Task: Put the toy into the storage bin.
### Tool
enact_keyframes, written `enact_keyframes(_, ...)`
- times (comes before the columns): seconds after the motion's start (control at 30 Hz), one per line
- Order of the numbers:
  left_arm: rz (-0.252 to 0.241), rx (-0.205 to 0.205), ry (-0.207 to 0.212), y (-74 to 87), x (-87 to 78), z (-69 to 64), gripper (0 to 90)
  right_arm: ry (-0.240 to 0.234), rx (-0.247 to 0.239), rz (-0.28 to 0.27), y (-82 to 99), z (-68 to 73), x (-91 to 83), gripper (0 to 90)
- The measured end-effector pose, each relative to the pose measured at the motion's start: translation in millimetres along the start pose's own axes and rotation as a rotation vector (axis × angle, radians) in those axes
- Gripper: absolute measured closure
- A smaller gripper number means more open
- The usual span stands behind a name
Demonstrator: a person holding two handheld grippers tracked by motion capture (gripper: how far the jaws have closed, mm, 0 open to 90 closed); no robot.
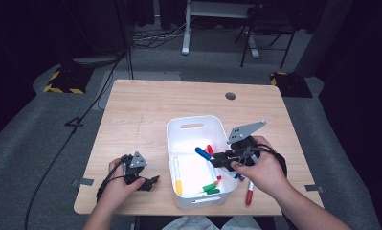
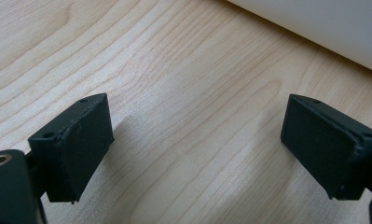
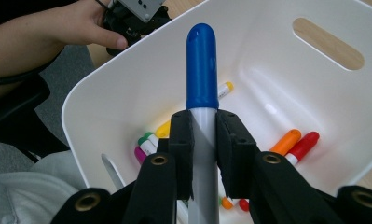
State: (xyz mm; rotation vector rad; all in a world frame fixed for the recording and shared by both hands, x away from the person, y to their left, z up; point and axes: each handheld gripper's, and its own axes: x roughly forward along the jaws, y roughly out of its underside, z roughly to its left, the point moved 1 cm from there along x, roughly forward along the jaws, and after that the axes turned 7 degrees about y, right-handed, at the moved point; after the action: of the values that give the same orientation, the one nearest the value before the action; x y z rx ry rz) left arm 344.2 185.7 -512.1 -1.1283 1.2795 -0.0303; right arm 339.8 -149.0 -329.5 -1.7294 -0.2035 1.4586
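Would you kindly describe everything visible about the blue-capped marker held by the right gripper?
The blue-capped marker has a glossy, rounded blue cap and a pale grey-white barrel, plastic by the look of it. The right gripper is shut on the barrel just below the cap, its black fingers pressing both sides. It hangs over the white bin, cap pointing away from the hand.

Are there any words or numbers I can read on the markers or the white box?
None can be read.
Blue-capped marker, held in the right gripper: plain cap and barrel, no print showing.
Markers lying in the white bin: any print is too small to tell.
Yellow and black stripes on the floor plates: a warning pattern, no words.
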Motion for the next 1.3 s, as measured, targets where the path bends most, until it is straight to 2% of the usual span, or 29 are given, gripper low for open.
enact_keyframes(0.17,0.000,0.002,0.001,-0.2,0.3,0.0,8.9,-0.004,-0.010,0.022,2.4,1.0,7.6,77.1)
enact_keyframes(0.23,0.002,0.013,-0.005,-0.5,0.7,0.2,7.8,-0.017,-0.007,0.049,5.8,4.0,13.5,77.1)
enact_keyframes(0.4,0.003,0.021,-0.013,-0.9,0.3,1.2,7.0,-0.033,-0.032,0.084,9.0,9.7,22.9,77.1)
enact_keyframes(0.63,0.006,0.015,-0.011,-1.0,1.1,1.1,6.1,-0.037,-0.037,0.139,13.8,12.4,32.6,77.1)
enact_keyframes(0.83,0.012,0.005,-0.009,-0.8,1.5,0.1,4.4,-0.042,-0.077,0.159,17.2,12.1,44.4,77.1)
enact_keyframes(0.87,0.013,0.004,-0.009,-0.9,1.7,0.0,4.0,-0.040,-0.087,0.178,17.4,12.6,47.7,77.1)
enact_keyframes(0.97,0.010,0.015,-0.013,-1.3,1.9,0.8,3.8,-0.045,-0.086,0.192,17.8,13.1,51.5,77.1)
enact_keyframes(1.0,0.010,0.019,-0.014,-1.5,2.0,1.0,3.2,-0.043,-0.085,0.212,18.2,13.8,55.1,77.1)
enact_keyframes(1.03,0.013,0.009,-0.002,-1.2,2.4,0.2,2.9,-0.039,-0.086,0.227,18.4,14.0,56.4,77.1)
enact_keyframes(1.13,0.019,0.013,-0.006,-1.4,2.3,0.4,1.9,-0.040,-0.085,0.249,19.1,14.7,61.4,77.1)
enact_keyframes(1.3,0.023,0.021,-0.008,-1.7,2.4,0.8,0.4,-0.035,-0.091,0.269,20.0,15.8,66.7,77.1)
